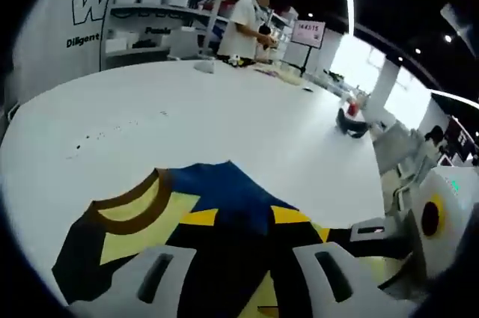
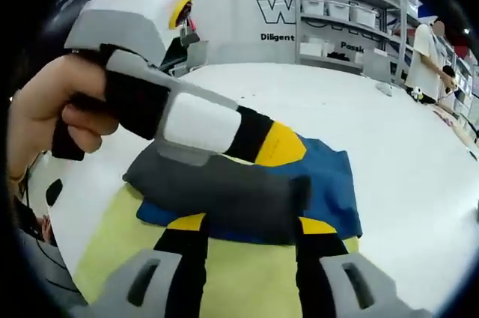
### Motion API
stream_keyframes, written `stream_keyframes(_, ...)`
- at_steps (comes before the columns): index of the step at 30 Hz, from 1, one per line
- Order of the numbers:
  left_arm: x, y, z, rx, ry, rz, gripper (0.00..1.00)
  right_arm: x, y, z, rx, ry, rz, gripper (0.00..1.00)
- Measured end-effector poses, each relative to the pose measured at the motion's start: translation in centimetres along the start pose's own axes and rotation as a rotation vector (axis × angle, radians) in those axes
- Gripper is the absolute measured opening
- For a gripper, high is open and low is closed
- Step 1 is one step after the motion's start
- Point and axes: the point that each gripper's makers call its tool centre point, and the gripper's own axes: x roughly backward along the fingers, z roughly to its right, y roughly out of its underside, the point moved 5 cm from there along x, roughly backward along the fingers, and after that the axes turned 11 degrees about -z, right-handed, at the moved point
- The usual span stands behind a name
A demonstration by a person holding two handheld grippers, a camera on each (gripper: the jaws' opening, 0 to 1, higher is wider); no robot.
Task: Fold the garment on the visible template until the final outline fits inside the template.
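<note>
**Garment half folded on the table**

The garment, a yellow, blue and black cloth shirt with a brown collar (image 1: 224, 217), lies on the round white table (image 1: 224, 123) just ahead of us. Our left gripper (image 1: 243, 273) hovers over it, jaws wide and empty. Our right gripper (image 2: 243, 280) also stands wide and holds nothing, with the left one crossing its view. We judge the blue panel needs flattening; we should pinch one layer at its edge. We cannot make out the template.

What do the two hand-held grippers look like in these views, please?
The left hand-held gripper has pale grey jaws with dark slots. In the right gripper view it appears from the left, with a grey and white body, black and yellow jaw sections, a dark grey pad and a black grip. The right hand-held gripper has black arms with grey slotted tips.
</note>
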Motion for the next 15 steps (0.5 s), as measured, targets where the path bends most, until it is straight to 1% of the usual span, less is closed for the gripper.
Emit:
stream_keyframes(3,0.7,-0.2,-0.1,0.008,-0.021,0.019,0.26,0.4,0.0,0.6,-0.005,0.014,-0.003,0.46)
stream_keyframes(5,1.3,-0.1,-0.2,0.013,-0.029,0.020,0.36,0.7,-0.1,0.8,0.000,0.020,-0.002,0.49)
stream_keyframes(7,2.0,-0.1,-0.4,0.025,-0.042,0.039,0.46,1.2,-0.4,1.1,-0.006,0.020,0.004,0.51)
stream_keyframes(9,2.7,0.0,-0.7,0.039,-0.057,0.049,0.51,1.5,-0.7,1.4,-0.011,0.023,0.014,0.51)
stream_keyframes(11,3.4,0.2,-1.0,0.037,-0.072,0.062,0.57,1.7,-1.0,1.4,-0.011,0.022,0.017,0.52)
stream_keyframes(12,3.9,0.3,-1.3,0.041,-0.085,0.059,0.61,1.7,-1.1,1.5,-0.009,0.025,0.020,0.52)
stream_keyframes(13,4.2,0.4,-1.5,0.041,-0.096,0.068,0.65,1.7,-1.2,1.5,-0.006,0.026,0.022,0.53)
stream_keyframes(15,4.9,0.7,-1.6,0.032,-0.105,0.083,0.71,1.6,-1.4,1.5,0.001,0.025,0.024,0.53)
